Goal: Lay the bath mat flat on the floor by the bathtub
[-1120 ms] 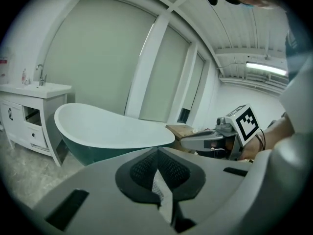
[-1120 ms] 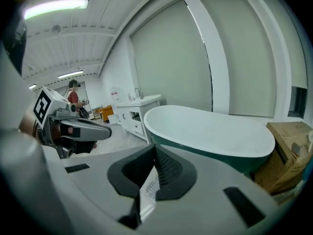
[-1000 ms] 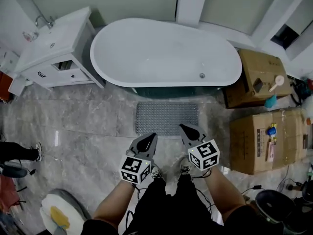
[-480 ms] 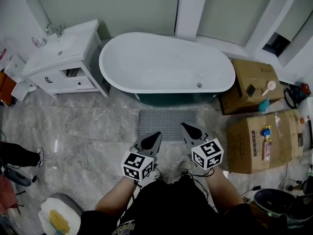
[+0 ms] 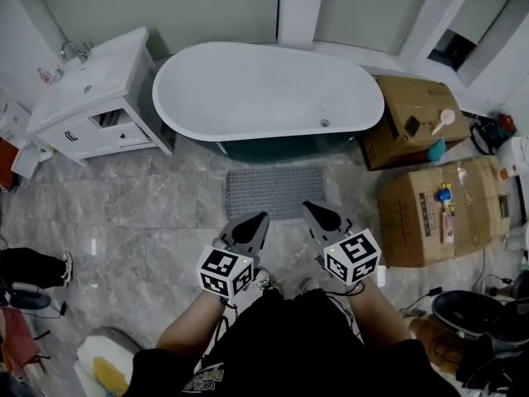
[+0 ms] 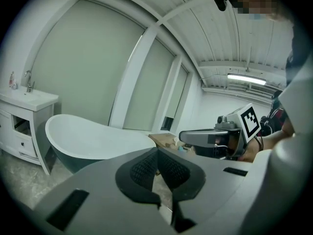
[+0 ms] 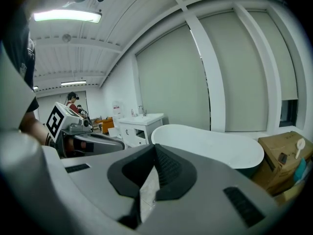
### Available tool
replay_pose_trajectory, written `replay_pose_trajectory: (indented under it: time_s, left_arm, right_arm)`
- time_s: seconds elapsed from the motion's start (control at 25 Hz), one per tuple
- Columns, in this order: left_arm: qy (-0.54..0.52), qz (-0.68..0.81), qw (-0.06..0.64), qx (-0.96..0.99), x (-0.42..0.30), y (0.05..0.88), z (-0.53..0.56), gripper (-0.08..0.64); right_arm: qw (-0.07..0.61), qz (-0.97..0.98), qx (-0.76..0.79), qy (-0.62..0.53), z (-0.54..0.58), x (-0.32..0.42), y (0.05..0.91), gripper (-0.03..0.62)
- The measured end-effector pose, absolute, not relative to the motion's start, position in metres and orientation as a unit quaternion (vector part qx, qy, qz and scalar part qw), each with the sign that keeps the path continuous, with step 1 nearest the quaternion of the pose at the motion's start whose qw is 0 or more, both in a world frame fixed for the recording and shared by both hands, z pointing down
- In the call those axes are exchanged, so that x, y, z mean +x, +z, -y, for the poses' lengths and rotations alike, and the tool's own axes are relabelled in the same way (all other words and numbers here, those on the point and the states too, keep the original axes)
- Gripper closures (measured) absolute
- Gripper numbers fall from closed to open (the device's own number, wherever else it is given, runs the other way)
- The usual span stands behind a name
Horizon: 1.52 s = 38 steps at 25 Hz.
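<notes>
The grey bath mat [image 5: 275,191] lies flat on the marble floor, right in front of the white bathtub [image 5: 264,93]. Both grippers hang above the floor on the near side of the mat, pointing toward it, and neither touches it. My left gripper [image 5: 262,217] is shut with nothing in it; in its own view the left gripper [image 6: 157,151] has its pads together before the bathtub [image 6: 93,141]. My right gripper [image 5: 306,207] is likewise shut and holds nothing; the right gripper [image 7: 155,147] looks over the bathtub [image 7: 210,146].
A white vanity with a sink [image 5: 91,89] stands left of the tub. Two cardboard boxes [image 5: 434,213] [image 5: 409,118] with small items on top sit at the right. A bystander's shoes [image 5: 33,263] are at the left edge, and a dark bucket [image 5: 463,313] at lower right.
The head view has shifted slightly. Both grippers stay shut and keep their place in front of the body. The mat has not moved.
</notes>
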<state>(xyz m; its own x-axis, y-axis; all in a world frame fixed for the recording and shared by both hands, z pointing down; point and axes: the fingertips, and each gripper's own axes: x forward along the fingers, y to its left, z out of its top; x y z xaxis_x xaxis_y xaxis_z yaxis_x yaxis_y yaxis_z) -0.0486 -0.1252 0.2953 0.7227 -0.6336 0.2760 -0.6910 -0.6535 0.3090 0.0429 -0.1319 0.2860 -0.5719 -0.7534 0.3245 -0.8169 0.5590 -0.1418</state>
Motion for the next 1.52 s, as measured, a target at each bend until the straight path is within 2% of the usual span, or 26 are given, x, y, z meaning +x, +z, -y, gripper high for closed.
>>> replay_pose_trajectory:
  time_s: [0.92, 1.12, 1.52]
  left_arm:
    - [0.094, 0.384, 0.201, 0.896, 0.056, 0.297, -0.049, 0.545]
    - [0.090, 0.397, 0.202, 0.891, 0.054, 0.300, -0.085, 0.545]
    - [0.074, 0.435, 0.198, 0.875, 0.002, 0.290, -0.113, 0.545]
  right_arm:
    - [0.084, 0.888, 0.427, 0.149, -0.038, 0.147, 0.289, 0.575]
    - [0.086, 0.896, 0.410, 0.149, -0.070, 0.139, 0.297, 0.575]
    - [0.090, 0.909, 0.377, 0.153, -0.095, 0.087, 0.298, 0.575]
